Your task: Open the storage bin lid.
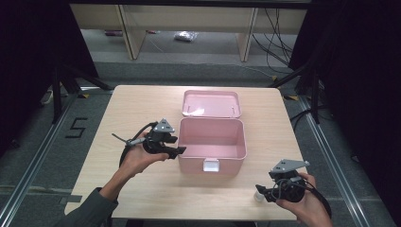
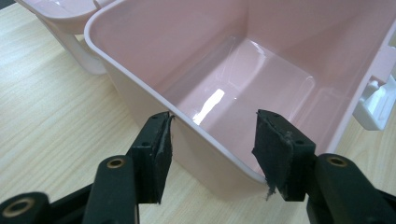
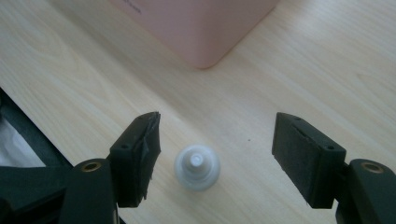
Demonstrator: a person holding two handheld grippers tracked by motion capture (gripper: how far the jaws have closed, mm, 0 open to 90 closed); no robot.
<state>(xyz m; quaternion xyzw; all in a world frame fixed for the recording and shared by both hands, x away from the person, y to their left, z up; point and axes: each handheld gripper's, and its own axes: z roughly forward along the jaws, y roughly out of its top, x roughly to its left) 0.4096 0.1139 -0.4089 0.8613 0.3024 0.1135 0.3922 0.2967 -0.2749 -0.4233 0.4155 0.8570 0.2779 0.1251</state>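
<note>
Small white bottle (image 3: 197, 166) stood upright on the table (image 3: 303, 56) between the wide-apart right tongs (image 3: 215, 158), not yet gripped. Left tongs (image 2: 212, 156), also apart, straddled the near wall of the open pink box (image 2: 140, 93); loading remained.

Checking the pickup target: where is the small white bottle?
The small white bottle stands on the table's near right, between the open right tongs, short of the pink box.
</note>
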